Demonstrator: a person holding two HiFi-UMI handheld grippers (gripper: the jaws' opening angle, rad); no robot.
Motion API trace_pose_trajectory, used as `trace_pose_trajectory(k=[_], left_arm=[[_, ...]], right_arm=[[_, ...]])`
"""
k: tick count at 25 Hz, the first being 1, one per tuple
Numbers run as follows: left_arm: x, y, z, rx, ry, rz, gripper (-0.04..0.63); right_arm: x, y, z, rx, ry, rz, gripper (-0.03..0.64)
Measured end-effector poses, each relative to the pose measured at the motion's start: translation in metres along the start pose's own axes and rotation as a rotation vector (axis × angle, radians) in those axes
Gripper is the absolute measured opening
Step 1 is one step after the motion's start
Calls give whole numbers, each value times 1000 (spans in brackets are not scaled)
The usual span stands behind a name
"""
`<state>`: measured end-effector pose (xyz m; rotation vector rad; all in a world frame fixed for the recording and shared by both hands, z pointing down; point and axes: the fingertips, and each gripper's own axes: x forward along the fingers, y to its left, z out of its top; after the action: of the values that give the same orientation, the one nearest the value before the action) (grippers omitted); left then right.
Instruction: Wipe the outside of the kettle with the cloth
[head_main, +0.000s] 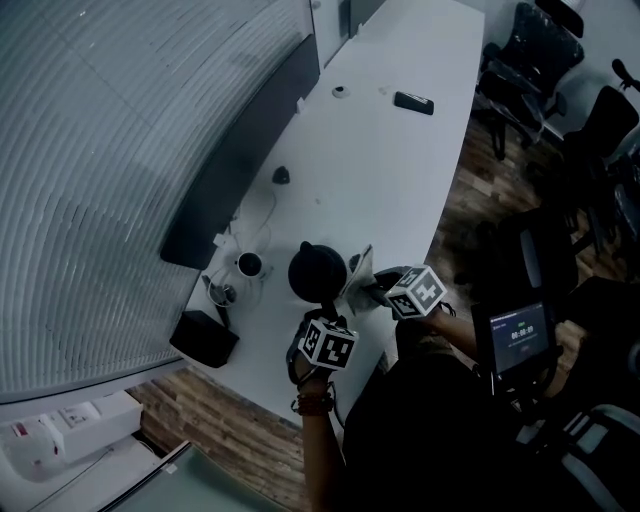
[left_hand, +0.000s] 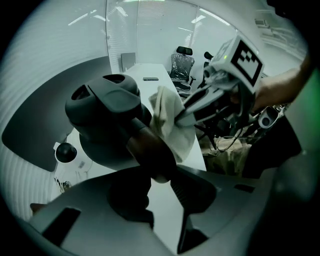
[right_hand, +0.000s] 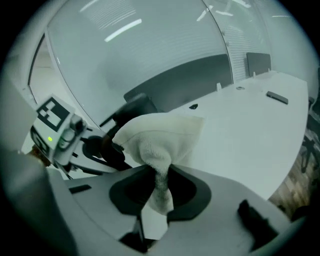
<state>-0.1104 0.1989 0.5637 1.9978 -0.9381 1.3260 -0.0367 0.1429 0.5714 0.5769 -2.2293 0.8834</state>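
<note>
Mid-wipe: cloth on kettle side, kettle held steady.
Left gripper (left_hand: 160, 175) is clamped on the handle of the kettle (left_hand: 107, 115), which stands near the table (head_main: 400, 170) front edge. Right gripper (right_hand: 159, 185) pinches the cloth (right_hand: 160, 135) against the body beside the handle. Wiping looks under way; the far side is likely left.

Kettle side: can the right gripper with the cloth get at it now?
Probably yes. The right gripper is shut on the cloth, which seems to touch the kettle; nothing stands between them. The left gripper grips the handle, clear of that side.
</note>
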Motion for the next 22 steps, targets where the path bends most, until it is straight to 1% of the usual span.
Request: trace_pose_trajectory(k=[3, 5, 8, 10, 12, 16, 19, 22], left_arm=[[0, 2, 0, 0, 5, -1, 124], [0, 2, -1, 2, 11, -4, 124], [0, 1, -2, 2, 22, -4, 124], [-1, -1, 0, -3, 25, -3, 124], [-1, -1, 2, -16, 31, 0, 124], [-3, -1, -1, -40, 63, 5, 124], [-2, 0, -3, -46, 83, 10, 124], [-1, 1, -3, -53, 105, 19, 124]], right_arm=[[-26, 12, 36, -36, -72, 27, 71], [-30, 20, 57, -71, -100, 40, 71], [-18, 21, 70, -142, -89, 26, 71], [-7, 15, 71, -154, -76, 17, 71], [0, 9, 71, -128, -74, 25, 71], [6, 5, 66, -50, -71, 88, 71], [12, -1, 57, 13, -40, 139, 71], [21, -10, 46, 37, 14, 171, 71]])
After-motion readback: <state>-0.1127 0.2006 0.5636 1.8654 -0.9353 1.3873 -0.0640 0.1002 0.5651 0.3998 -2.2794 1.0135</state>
